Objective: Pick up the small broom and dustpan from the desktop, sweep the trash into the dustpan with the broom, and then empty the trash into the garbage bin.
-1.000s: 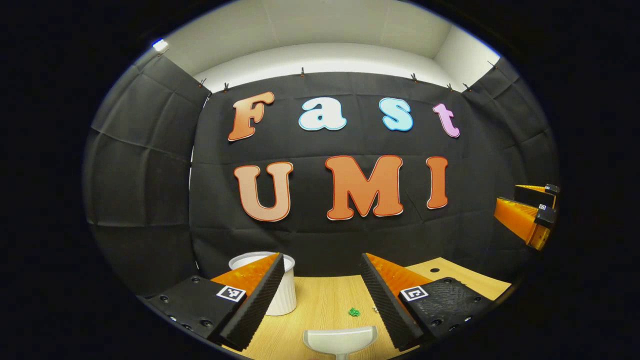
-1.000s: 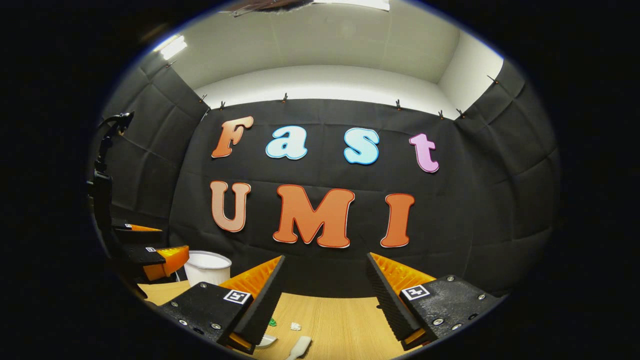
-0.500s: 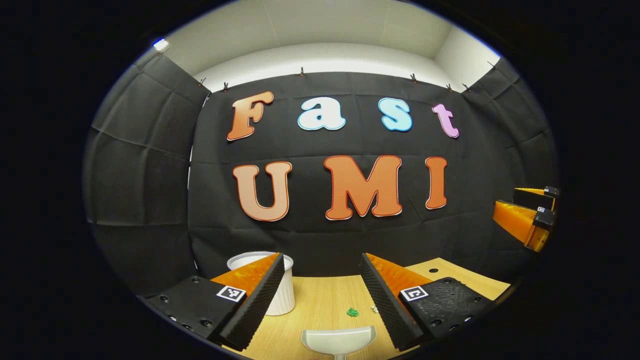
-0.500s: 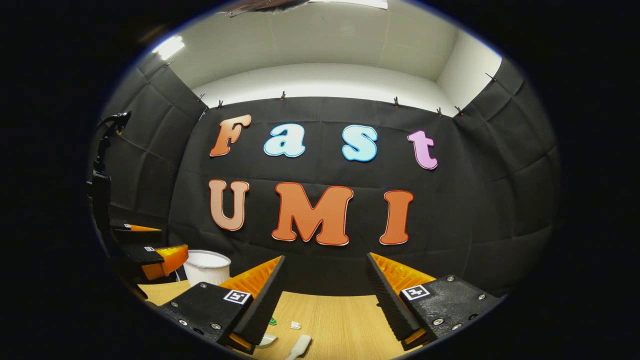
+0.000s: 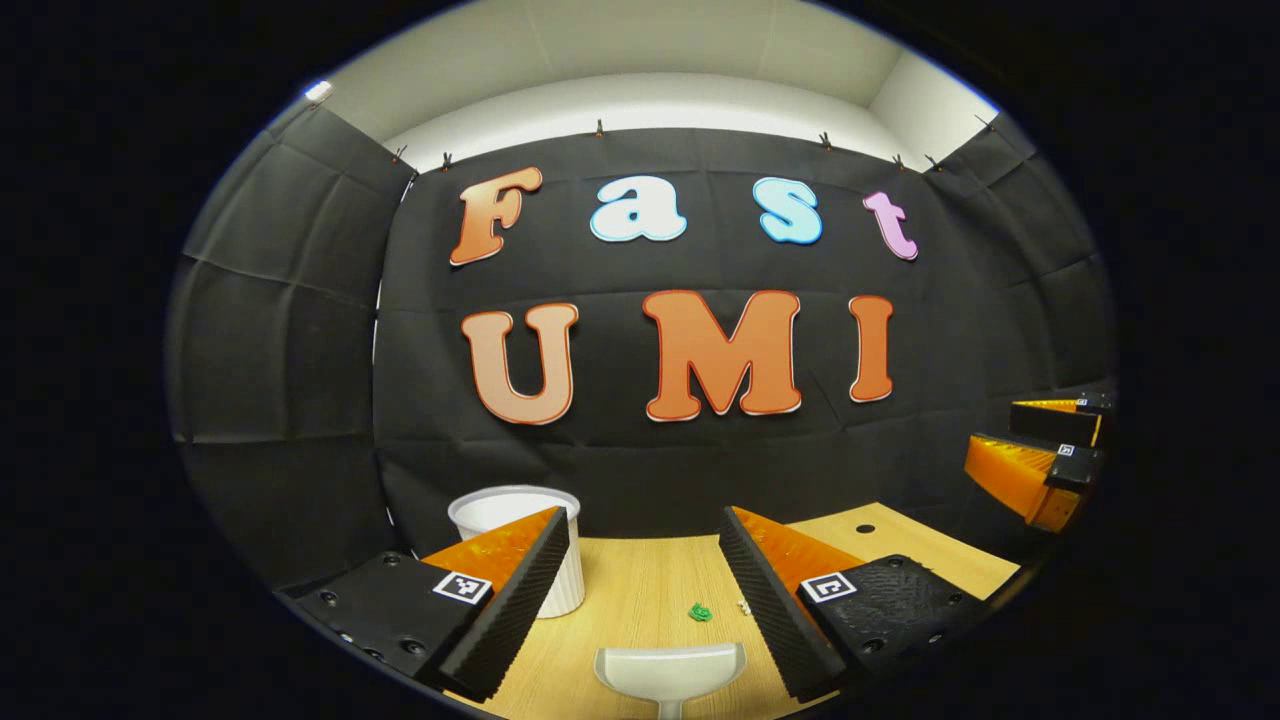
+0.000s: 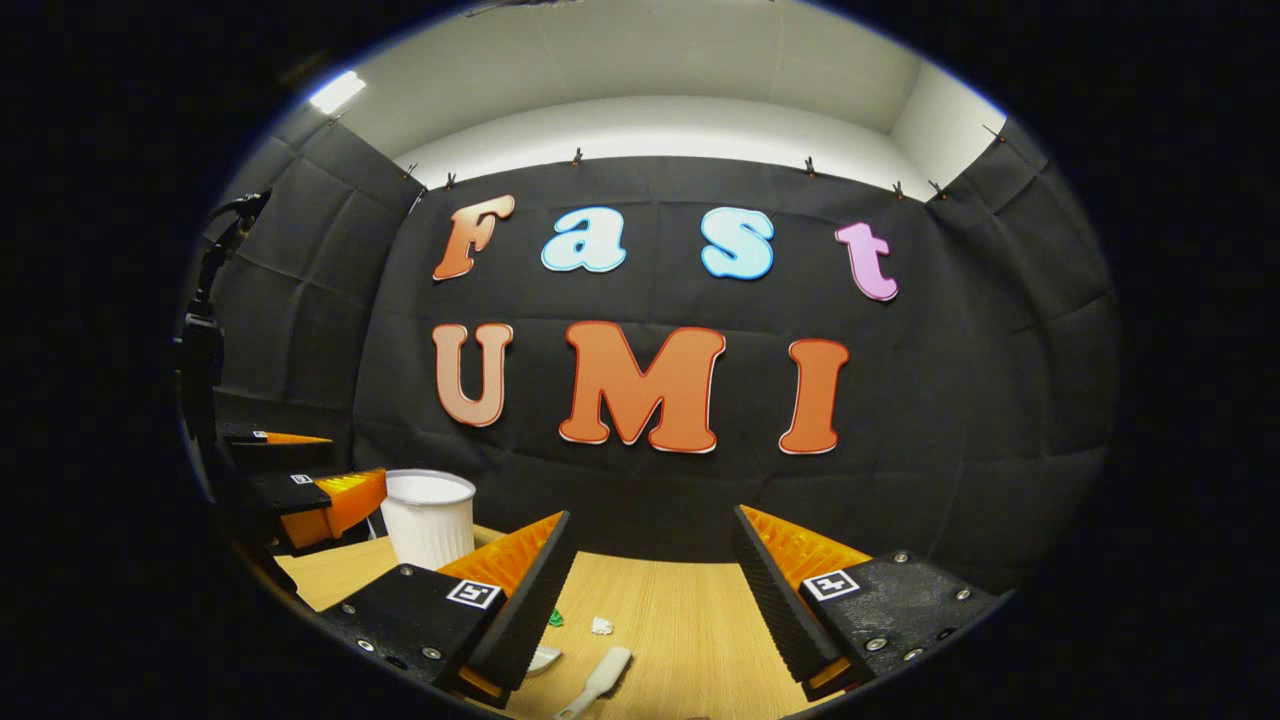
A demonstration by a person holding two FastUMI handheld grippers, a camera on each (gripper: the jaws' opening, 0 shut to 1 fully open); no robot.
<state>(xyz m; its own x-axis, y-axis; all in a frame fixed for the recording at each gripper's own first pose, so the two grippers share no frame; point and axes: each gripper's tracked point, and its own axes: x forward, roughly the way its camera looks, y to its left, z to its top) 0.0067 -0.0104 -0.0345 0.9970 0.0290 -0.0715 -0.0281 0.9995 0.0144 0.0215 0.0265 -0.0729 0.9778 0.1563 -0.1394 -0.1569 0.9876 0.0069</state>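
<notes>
The white ribbed plastic bin (image 5: 528, 545) stands toward the far left of the pale wooden desktop (image 5: 640, 610), close to the black cloth wall. To its right the desktop's far edge lies open, bar small green (image 5: 701, 612) and white (image 6: 601, 626) scraps mid-desk.

Left tool (image 5: 645, 590) jaws spread wide, right tool (image 6: 650, 590) likewise, both empty

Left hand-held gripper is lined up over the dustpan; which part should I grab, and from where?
Probably its narrow handle stub, from the near side: the dustpan lies flat on the desktop, its wide mouth facing the green scrap, handle pointing back between the open left hand-held gripper fingers.
</notes>
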